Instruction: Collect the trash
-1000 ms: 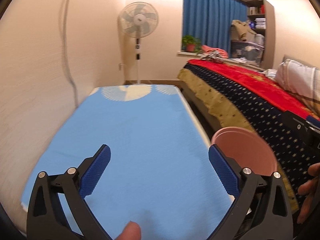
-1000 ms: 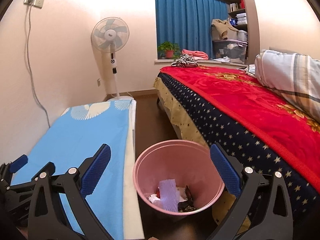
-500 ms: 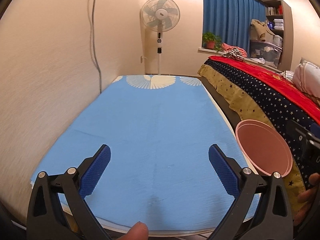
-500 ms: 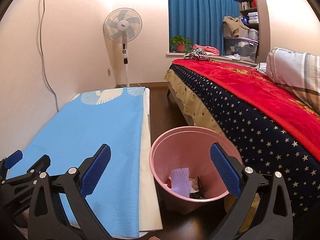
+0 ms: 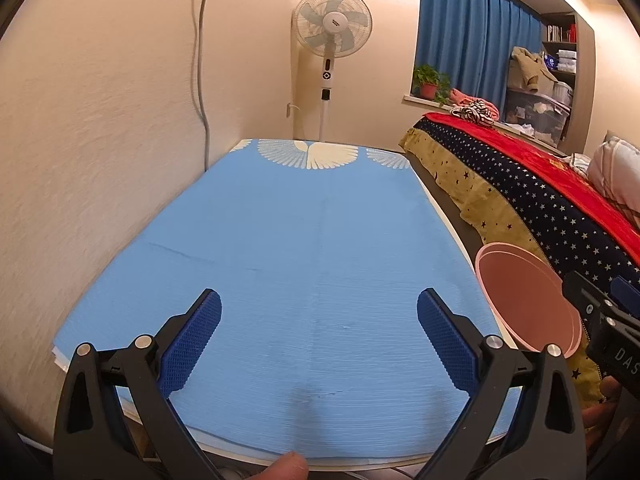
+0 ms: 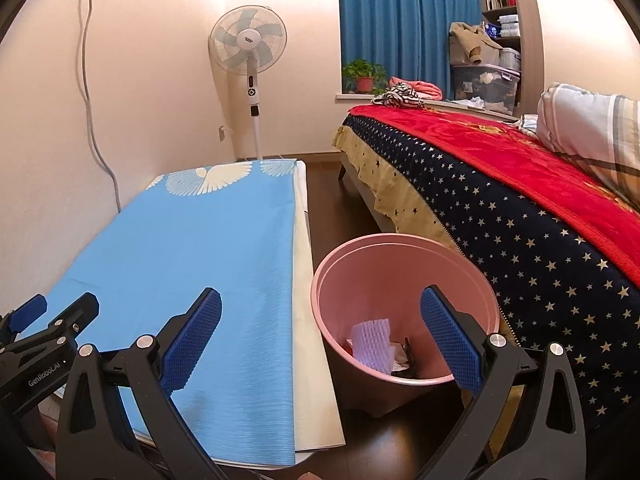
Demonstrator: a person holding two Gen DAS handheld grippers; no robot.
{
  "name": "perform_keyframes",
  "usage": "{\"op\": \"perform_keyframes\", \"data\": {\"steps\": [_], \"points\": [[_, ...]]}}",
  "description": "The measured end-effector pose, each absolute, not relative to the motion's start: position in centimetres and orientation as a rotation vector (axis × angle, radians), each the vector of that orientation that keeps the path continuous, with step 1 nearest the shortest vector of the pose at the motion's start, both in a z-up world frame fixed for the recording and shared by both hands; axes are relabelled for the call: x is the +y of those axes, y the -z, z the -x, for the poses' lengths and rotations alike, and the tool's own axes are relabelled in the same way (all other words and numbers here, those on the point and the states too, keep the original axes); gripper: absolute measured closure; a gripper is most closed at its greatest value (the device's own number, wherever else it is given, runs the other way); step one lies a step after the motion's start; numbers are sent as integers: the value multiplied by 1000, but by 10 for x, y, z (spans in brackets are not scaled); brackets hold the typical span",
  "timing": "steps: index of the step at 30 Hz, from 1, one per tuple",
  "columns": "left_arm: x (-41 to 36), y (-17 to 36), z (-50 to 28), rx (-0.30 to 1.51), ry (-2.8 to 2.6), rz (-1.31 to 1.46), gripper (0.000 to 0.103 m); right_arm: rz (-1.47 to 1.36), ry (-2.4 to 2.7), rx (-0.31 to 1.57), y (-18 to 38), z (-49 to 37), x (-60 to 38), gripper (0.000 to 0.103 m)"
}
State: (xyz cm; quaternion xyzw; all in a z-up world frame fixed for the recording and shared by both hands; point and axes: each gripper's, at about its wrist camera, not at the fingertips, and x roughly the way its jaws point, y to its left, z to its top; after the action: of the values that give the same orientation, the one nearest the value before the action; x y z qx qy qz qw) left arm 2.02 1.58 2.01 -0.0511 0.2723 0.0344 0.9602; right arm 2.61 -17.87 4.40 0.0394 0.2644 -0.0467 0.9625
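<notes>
A pink bin (image 6: 404,280) stands on the dark floor between the table and the bed; it also shows in the left wrist view (image 5: 524,300). Inside it lie a lilac foam net (image 6: 372,344) and other scraps. My left gripper (image 5: 318,336) is open and empty above the near end of the blue cloth (image 5: 304,248). My right gripper (image 6: 320,336) is open and empty, held near the bin's left rim. I see no trash on the blue cloth.
The low table (image 6: 316,360) with the blue cloth stands against the left wall. A bed (image 6: 520,208) with a starred and red cover fills the right. A standing fan (image 6: 250,64) is at the far wall. A cable (image 5: 200,60) hangs down the wall.
Both grippers have drawn back and turned left. The table's near edge now shows in the left wrist view, and the bin sits further right in both views. Both stay open.
</notes>
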Motion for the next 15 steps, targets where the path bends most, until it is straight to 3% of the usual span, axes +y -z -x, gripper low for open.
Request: {"op": "perform_keyframes", "data": {"steps": [15], "points": [[19, -17, -21, 557, -74, 110, 8, -71, 99, 546, -40, -30, -176, 5]]}}
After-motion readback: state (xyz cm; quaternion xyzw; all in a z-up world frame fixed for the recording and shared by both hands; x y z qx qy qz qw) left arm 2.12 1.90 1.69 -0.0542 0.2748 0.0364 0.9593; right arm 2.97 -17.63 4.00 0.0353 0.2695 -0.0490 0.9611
